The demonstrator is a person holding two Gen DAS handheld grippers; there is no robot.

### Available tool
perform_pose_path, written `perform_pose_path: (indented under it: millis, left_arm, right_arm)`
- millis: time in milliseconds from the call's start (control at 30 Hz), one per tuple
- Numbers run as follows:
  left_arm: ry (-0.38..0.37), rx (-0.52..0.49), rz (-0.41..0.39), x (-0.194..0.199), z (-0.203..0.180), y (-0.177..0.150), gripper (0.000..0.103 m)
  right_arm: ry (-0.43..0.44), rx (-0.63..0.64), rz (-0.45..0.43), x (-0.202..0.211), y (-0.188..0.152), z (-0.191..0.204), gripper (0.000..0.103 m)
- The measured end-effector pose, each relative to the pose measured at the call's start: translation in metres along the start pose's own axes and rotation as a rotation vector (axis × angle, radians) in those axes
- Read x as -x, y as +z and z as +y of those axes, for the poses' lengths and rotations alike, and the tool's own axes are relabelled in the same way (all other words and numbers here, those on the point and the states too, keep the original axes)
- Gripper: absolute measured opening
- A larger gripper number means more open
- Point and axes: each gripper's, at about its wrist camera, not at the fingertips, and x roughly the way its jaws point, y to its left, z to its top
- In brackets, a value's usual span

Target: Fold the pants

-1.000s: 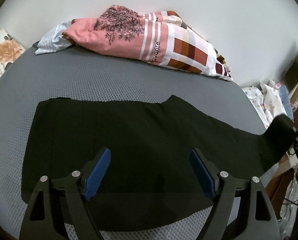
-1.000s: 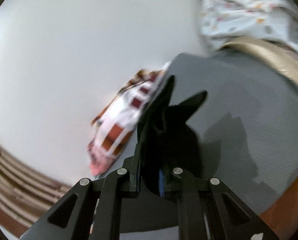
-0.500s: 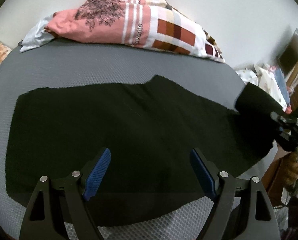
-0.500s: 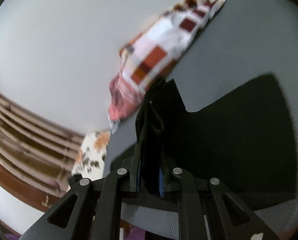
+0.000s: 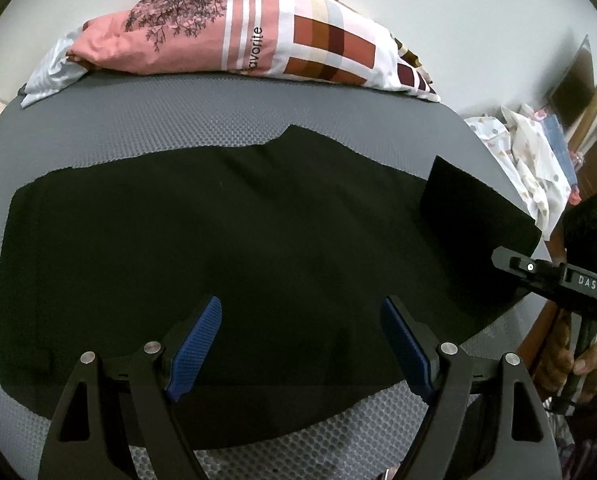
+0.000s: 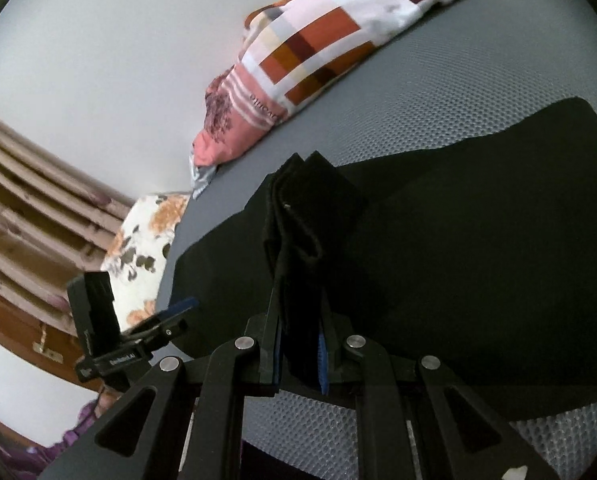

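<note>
Black pants [image 5: 258, 232] lie spread flat across a grey mesh mattress [image 5: 178, 120]. My left gripper [image 5: 300, 344] hovers open over their near edge, blue pads wide apart with nothing between them. At the right, the leg end [image 5: 474, 216] is lifted and turned back over the rest of the pants. My right gripper [image 6: 300, 360] is shut on that bunched leg end [image 6: 298, 216], which sticks up from its jaws above the spread pants [image 6: 478, 240]. The right gripper's black body [image 5: 558, 276] shows at the right edge of the left wrist view.
A pink and checked quilt [image 5: 258, 40] lies along the mattress's far edge by the white wall. A floral cushion [image 6: 142, 240] sits at the bed's head end. Piled light clothes [image 5: 530, 160] and wooden furniture stand beyond the foot end. A hand [image 5: 578, 360] grips the right handle.
My right gripper has swung in over the bed with the leg end, folding it back across the pants. The left gripper has drifted slightly and stayed open.
</note>
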Motion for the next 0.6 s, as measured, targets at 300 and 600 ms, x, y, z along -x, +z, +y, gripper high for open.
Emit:
perform_pose_path:
  millis: [300, 600]
  left_arm:
    - [0.001, 0.011, 0.028, -0.003, 0.001, -0.001, 0.082]
    - [-0.100, 0.006, 0.002, 0.008, -0.006, 0.000, 0.082]
  right_arm:
    - [0.100, 0.078, 0.098, -0.018, -0.015, 0.019, 0.039]
    - [0.130, -0.012, -0.110, 0.059, 0.005, -0.029, 0.042]
